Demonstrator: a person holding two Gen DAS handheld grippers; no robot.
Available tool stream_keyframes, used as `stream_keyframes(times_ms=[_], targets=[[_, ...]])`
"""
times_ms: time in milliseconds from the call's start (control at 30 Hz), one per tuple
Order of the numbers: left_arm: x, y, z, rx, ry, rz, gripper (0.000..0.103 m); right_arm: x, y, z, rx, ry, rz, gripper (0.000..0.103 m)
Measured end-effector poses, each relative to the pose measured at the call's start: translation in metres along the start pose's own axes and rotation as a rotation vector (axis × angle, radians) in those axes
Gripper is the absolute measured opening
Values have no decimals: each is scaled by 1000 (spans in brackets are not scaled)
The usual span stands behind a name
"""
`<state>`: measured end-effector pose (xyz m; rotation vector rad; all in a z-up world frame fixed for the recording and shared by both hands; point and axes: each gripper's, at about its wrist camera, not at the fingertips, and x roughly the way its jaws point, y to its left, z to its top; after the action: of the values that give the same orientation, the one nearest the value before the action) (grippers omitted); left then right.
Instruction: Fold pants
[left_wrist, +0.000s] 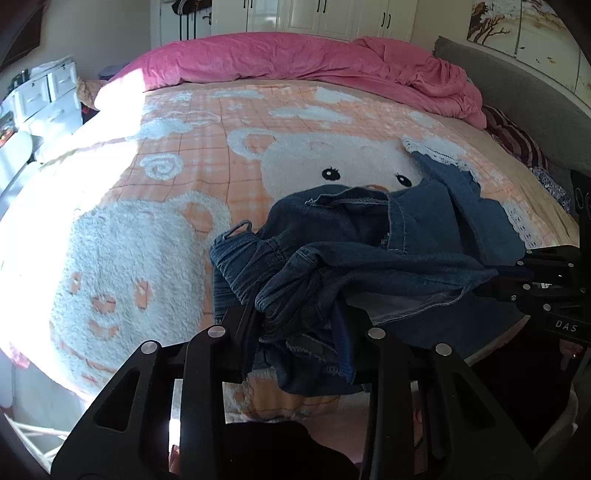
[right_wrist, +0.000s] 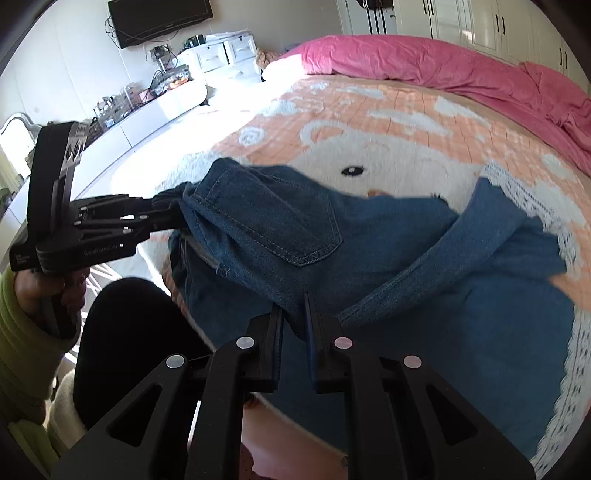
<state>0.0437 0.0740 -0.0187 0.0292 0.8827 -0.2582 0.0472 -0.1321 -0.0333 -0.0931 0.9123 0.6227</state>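
Dark blue denim pants (left_wrist: 354, 240) with white lace hems lie bunched on the bed near its front edge. My left gripper (left_wrist: 301, 317) is shut on the gathered waistband at the pants' left end and holds it lifted. It also shows in the right wrist view (right_wrist: 173, 218) at the left, clamped on the fabric. My right gripper (right_wrist: 293, 317) is shut on the pants (right_wrist: 369, 240) at a denim edge below the back pocket (right_wrist: 295, 229). It shows in the left wrist view (left_wrist: 495, 280) at the right. The legs trail to the right.
The bed carries a peach and white bear blanket (left_wrist: 147, 240). A pink duvet (left_wrist: 314, 62) is heaped along the far side. A grey headboard (left_wrist: 517, 99) is at the right. White drawers (right_wrist: 221, 55) and a TV (right_wrist: 159, 18) stand along the left wall.
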Motion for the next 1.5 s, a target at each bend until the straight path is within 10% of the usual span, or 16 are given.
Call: stream_keyframes(times_ms=[867, 1067, 1200, 1500], targets=[[-56, 25, -11, -82, -19, 19, 52, 27, 23, -32, -4, 98, 35, 13], [-21, -30, 8, -8, 12, -119, 52, 13, 16, -29, 28, 88, 49, 15], [19, -47, -8, 61, 129, 0, 51, -16, 8, -22, 67, 16, 51, 30], [32, -36, -28, 42, 159, -25, 51, 8, -6, -2, 92, 56, -26, 40]])
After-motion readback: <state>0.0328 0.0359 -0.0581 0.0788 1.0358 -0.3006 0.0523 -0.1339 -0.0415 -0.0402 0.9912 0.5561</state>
